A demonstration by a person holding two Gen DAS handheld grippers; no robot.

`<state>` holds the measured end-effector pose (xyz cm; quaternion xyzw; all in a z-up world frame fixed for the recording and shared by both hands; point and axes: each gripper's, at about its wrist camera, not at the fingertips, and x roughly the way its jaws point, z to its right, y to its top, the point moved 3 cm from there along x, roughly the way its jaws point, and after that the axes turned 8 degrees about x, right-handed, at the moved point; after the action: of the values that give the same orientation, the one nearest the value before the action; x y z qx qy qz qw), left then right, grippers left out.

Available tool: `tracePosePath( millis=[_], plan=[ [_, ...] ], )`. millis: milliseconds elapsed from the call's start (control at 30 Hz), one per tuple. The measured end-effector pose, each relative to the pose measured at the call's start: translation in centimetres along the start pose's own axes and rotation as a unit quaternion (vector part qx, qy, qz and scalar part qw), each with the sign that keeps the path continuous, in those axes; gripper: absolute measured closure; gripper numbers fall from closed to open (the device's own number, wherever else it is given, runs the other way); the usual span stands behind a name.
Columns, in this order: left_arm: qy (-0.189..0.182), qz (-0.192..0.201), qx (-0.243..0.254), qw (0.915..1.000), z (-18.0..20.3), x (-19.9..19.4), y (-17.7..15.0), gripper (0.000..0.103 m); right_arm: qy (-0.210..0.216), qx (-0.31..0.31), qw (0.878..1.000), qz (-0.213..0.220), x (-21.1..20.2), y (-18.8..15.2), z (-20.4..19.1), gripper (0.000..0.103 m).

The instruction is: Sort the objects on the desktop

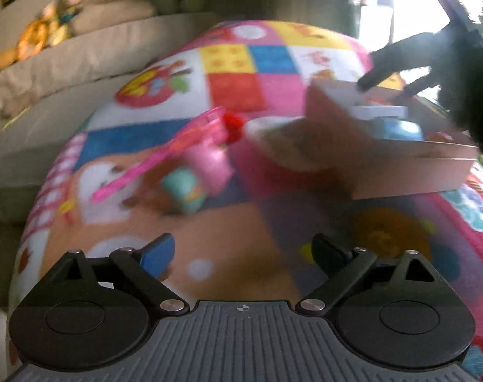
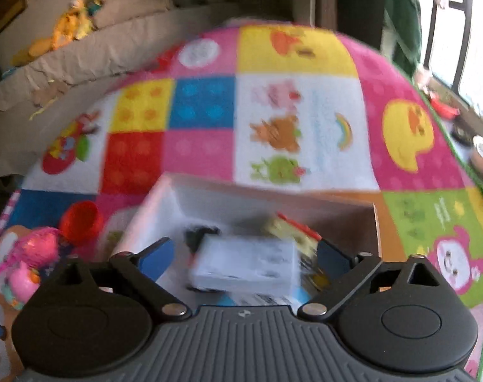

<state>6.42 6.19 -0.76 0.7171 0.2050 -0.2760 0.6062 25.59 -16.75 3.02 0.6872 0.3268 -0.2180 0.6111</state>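
Both sets of fingers sit closest to the lenses, spread wide with nothing held. Left gripper (image 1: 243, 254) hangs over a bare patch of the play mat (image 1: 228, 222), its fingers pointing down at the orange and purple print. Right gripper (image 2: 244, 254) hangs over the open box (image 2: 209, 191), and a white carton (image 2: 246, 265) lies between its fingers without touching either pad.

Beyond both pairs of fingers the bright patchwork mat spreads across the whole surface; whether it covers a table or the floor cannot be told. A beige sofa (image 1: 66, 63) runs along the far left side, well past the fingertips, with a yellow stuffed toy (image 1: 40, 41) on its back cushion.

In the left view the box (image 1: 400, 172) lies ahead and to the right of the fingers, and the right gripper shows as a dark shape (image 1: 384, 73) above its far edge. Inside the box, past the right fingers, lie the carton, something blue under it, a small black thing (image 2: 200, 234) and a yellow and red thing (image 2: 289, 226), all blurred.

Ahead of the left fingers, between them and the box, a pink net (image 1: 177, 146) lies on the mat beside a pink toy (image 1: 209, 162), a teal toy (image 1: 184, 191) and a red cup (image 1: 235, 127).
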Motion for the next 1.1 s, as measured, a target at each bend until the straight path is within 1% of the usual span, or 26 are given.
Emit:
tracePosePath(
  millis=[67,100,200,267,300,333,367,400,467,500,533,567,600,700,767,833,867,933,967,1033,1100],
  plan=[
    [0.006,0.0,-0.016,0.9999,-0.7,0.2,-0.5,0.006,0.02,-0.012,1.0,0.01,-0.9,0.5,-2.2,0.004],
    [0.002,0.0,-0.027,0.9996,-1.0,0.4,-0.7,0.006,0.036,-0.019,0.999,0.006,-1.2,0.8,-3.6,0.004],
    [-0.005,0.011,-0.039,0.9992,-1.3,0.4,-1.0,0.005,0.088,-0.032,0.995,-0.032,-0.3,1.4,-8.5,0.004],
    [-0.013,0.016,-0.044,0.9988,-1.4,0.2,-1.1,0.004,0.106,-0.034,0.992,-0.055,1.2,1.7,-11.7,0.004],
    [-0.015,0.017,-0.045,0.9987,-1.4,0.2,-1.2,0.004,0.107,-0.037,0.992,-0.064,2.3,1.8,-13.2,0.01],
    [-0.016,0.02,-0.047,0.9986,-1.4,0.1,-1.2,0.004,0.108,-0.044,0.991,-0.072,3.4,2.0,-14.8,0.02],
    [-0.017,0.022,-0.048,0.9984,-1.4,0.1,-1.1,0.004,0.11,-0.05,0.989,-0.081,4.5,2.0,-16.1,0.024],
    [-0.019,0.024,-0.05,0.9983,-1.4,0.1,-1.1,0.004,0.112,-0.052,0.988,-0.09,5.6,2.1,-17.3,0.028],
    [-0.021,0.03,-0.055,0.9979,-1.4,-0.1,-1.2,0.004,0.109,-0.057,0.988,-0.099,7.6,2.0,-19.3,0.028],
    [-0.021,0.031,-0.057,0.9977,-1.5,-0.2,-1.2,0.004,0.112,-0.069,0.985,-0.108,8.4,1.7,-20.4,0.032],
    [-0.022,0.033,-0.06,0.9974,-1.5,-0.2,-1.3,0.004,0.113,-0.083,0.983,-0.118,8.8,1.1,-21.0,0.043],
    [-0.023,0.035,-0.062,0.9972,-1.6,-0.3,-1.3,0.004,0.113,-0.095,0.981,-0.127,9.1,0.5,-21.7,0.049],
    [-0.024,0.037,-0.063,0.997,-1.6,-0.4,-1.4,0.004,0.116,-0.102,0.979,-0.135,9.4,0.0,-22.0,0.054],
    [-0.026,0.038,-0.062,0.997,-1.5,-0.4,-1.3,0.004,0.116,-0.105,0.977,-0.142,9.5,-0.7,-21.7,0.054],
    [-0.031,0.041,-0.063,0.9967,-1.5,-0.6,-1.3,0.004,0.114,-0.103,0.976,-0.157,10.1,-1.0,-21.1,0.056],
    [-0.044,0.04,-0.069,0.9959,-1.6,-0.8,-1.3,0.004,0.122,-0.096,0.972,-0.177,10.3,-1.5,-20.5,0.065],
    [-0.049,0.04,-0.069,0.9956,-1.6,-1.0,-1.2,0.004,0.124,-0.098,0.972,-0.176,10.0,-1.8,-20.2,0.066],
    [-0.057,0.045,-0.064,0.9953,-1.6,-1.7,-1.1,0.003,0.136,-0.11,0.967,-0.187,8.7,-2.8,-19.7,0.072],
    [-0.062,0.05,-0.06,0.995,-1.5,-2.1,-1.1,0.003,0.14,-0.116,0.964,-0.195,8.0,-3.4,-19.5,0.073],
    [-0.068,0.055,-0.053,0.9947,-1.5,-2.8,-1.1,0.003,0.152,-0.132,0.956,-0.215,6.1,-5.0,-18.8,0.078],
    [-0.077,0.055,-0.045,0.9944,-1.2,-3.3,-1.2,0.002,0.166,-0.151,0.945,-0.237,3.9,-6.7,-18.3,0.078]
  ],
)
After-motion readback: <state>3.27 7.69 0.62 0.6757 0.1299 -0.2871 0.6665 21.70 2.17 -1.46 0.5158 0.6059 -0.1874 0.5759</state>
